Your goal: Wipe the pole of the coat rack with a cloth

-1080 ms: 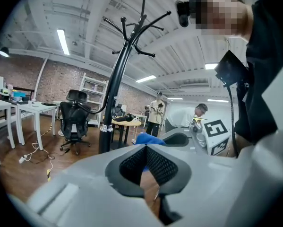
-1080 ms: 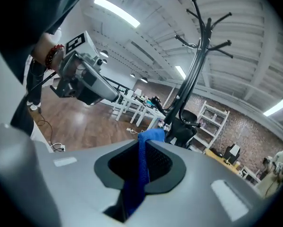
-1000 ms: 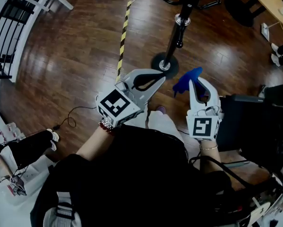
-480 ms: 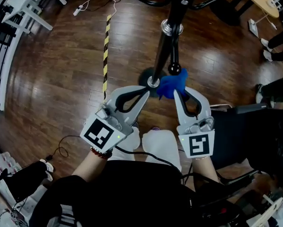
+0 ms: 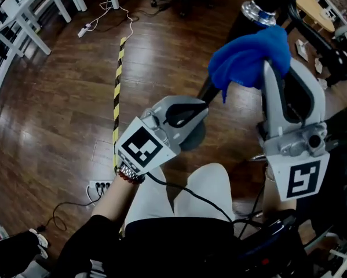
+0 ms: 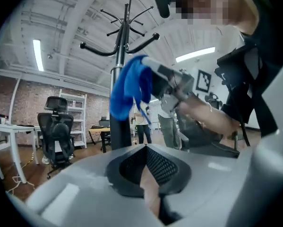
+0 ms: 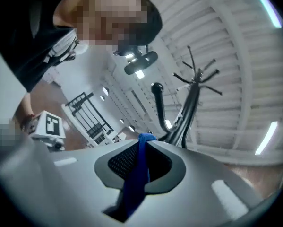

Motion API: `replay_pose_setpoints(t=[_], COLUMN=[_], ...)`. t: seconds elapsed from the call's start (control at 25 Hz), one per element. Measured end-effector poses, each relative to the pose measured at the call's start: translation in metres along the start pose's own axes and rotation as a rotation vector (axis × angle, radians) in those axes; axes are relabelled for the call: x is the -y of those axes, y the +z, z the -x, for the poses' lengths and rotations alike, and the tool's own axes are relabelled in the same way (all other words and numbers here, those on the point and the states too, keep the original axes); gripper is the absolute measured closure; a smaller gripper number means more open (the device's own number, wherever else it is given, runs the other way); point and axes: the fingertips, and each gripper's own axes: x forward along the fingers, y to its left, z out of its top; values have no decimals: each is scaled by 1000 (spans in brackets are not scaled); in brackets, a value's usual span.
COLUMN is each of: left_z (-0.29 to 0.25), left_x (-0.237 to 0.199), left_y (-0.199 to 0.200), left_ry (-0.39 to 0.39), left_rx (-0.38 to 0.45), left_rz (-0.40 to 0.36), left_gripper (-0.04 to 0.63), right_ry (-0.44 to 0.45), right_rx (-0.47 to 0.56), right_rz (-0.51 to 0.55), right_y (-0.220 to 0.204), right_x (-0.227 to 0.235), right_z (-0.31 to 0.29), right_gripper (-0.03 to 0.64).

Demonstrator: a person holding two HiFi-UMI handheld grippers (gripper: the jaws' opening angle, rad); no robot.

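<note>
The coat rack's black pole (image 5: 219, 80) rises from the wooden floor with a chrome collar (image 5: 255, 10) near the top of the head view. A blue cloth (image 5: 251, 57) is bunched against the pole just below that collar. My right gripper (image 5: 270, 59) is shut on the cloth, and a strip of the cloth (image 7: 139, 174) runs between its jaws. The left gripper view shows the cloth (image 6: 127, 91) pressed on the pole (image 6: 118, 122) under the hooks (image 6: 122, 32). My left gripper (image 5: 201, 112) is lower, beside the pole, shut with nothing in it.
Yellow-black tape (image 5: 118, 80) runs along the floor at the left. White chair legs (image 5: 28, 10) stand at the far left. A power strip (image 5: 101, 185) and cables lie near my feet. An office chair (image 6: 56, 126) stands behind the rack.
My right gripper has carried the cloth up the pole, from near the base to just under the chrome collar. The left gripper stayed low beside the pole.
</note>
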Motion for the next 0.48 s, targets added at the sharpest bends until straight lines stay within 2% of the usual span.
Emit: replay_pose_setpoints(t=[0.08,0.12,0.28,0.36,0.48], left_z=[-2,-3,-5,0,4], left_x=[0,1,10,4,-9], left_y=[-49,-76,-169,-197,-216], left_ry=[-16,-17,-39,-27,15], left_rx=[1,-4,16,35,56], left_rz=[38,59,149,199,246], left_gripper=[589,589,589,589,589], right_ry=[-33,-52,-35,-50,-100], right_rx=[51,63,22,-2,9], right_rz=[154,186,181,197,184], right_y=[6,-2,-65,-90,-104], right_x=[-1,-3,-34,-49,-52], right_z=[-16,-21,-21,-12,-2], right_gripper=[577,577,577,577,577])
